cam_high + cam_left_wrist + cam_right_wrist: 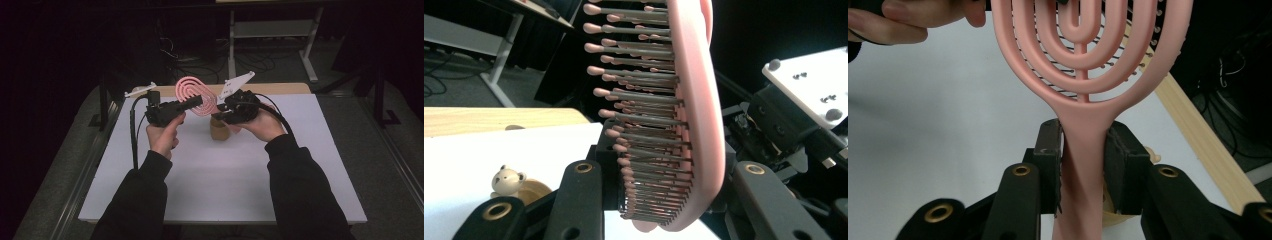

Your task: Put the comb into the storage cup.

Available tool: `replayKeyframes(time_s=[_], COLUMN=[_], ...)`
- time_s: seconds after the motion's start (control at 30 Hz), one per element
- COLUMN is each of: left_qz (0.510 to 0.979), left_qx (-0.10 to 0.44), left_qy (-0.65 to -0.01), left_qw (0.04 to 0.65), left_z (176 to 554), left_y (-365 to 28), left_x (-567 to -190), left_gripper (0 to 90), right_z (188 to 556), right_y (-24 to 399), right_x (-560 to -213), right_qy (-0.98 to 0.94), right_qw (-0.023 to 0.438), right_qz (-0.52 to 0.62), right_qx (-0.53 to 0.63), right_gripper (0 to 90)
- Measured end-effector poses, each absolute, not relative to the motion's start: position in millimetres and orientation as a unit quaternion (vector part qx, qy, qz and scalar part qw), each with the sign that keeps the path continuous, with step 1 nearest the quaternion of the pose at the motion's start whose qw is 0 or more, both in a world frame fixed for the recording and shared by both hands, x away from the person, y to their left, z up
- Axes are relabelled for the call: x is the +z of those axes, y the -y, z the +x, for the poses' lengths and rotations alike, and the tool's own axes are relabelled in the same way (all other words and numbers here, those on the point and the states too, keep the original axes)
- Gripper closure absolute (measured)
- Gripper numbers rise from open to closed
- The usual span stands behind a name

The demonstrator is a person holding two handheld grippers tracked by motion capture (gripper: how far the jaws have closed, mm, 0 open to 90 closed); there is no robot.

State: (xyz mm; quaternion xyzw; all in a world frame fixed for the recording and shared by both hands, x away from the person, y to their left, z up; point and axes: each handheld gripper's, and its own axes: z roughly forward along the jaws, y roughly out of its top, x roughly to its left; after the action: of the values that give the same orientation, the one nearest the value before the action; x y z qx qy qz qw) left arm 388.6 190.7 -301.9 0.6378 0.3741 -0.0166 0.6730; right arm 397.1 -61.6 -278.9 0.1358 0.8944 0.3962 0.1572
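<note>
The pink hairbrush [196, 94] is up in the air above the white table [225, 165], held between both grippers. Its back is made of pink loops, and its bristles have little pink tips (you can see them best in the left gripper view [649, 115]).

The right gripper [226, 111] holds the handle [1082, 150]. Its two black fingers [1050, 165] press on the handle from both sides, so it is closed on the brush. The brush's long way runs straight out from these fingers, with the round head [1083, 50] far from them.

The left gripper [192, 102] comes at the head from the other side. Its fingers [579, 200] sit on either side of the head, bristles on one side and the pink back on the other, closed on it as I judge. Both grippers are about as near, one at each end.

On the table below stands a small wooden cup [219, 129] with a tiny bear [507, 181] on it.
</note>
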Motion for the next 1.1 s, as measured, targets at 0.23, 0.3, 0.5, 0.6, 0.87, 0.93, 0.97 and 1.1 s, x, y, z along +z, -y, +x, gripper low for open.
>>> replayKeyframes(time_s=[0.23, 0.3, 0.5, 0.6, 0.87, 0.93, 0.97, 1.1], left_qz=[0.660, 0.661, 0.660, 0.660, 0.667, 0.672, 0.676, 0.680], left_qx=[0.011, 0.013, 0.018, 0.023, 0.029, 0.029, 0.034, 0.042], left_qy=[-0.362, -0.360, -0.359, -0.361, -0.350, -0.342, -0.337, -0.330], left_qw=[0.658, 0.658, 0.659, 0.659, 0.657, 0.656, 0.655, 0.653], left_z=[389, 390, 391, 391, 392, 393, 393, 393], left_y=[-187, -187, -190, -192, -195, -196, -196, -195], left_x=[-303, -303, -303, -301, -294, -293, -292, -289], left_gripper=[63.3, 63.3, 63.3, 63.3, 63.3, 63.2, 63.3, 63.2], right_z=[401, 402, 404, 403, 404, 405, 405, 404], right_y=[70, 71, 78, 81, 94, 95, 99, 108], right_x=[-283, -285, -289, -293, -300, -301, -304, -312], right_qy=[-0.889, -0.889, -0.887, -0.888, -0.873, -0.873, -0.872, -0.868], right_qw=[0.136, 0.127, 0.112, 0.107, 0.116, 0.116, 0.111, 0.099], right_qz=[0.155, 0.161, 0.173, 0.180, 0.228, 0.235, 0.243, 0.253], right_qx=[0.409, 0.409, 0.412, 0.410, 0.415, 0.411, 0.410, 0.415], right_gripper=[60.5, 58.8, 51.1, 42.1, 14.4, 12.8, 8.1, 0.0])
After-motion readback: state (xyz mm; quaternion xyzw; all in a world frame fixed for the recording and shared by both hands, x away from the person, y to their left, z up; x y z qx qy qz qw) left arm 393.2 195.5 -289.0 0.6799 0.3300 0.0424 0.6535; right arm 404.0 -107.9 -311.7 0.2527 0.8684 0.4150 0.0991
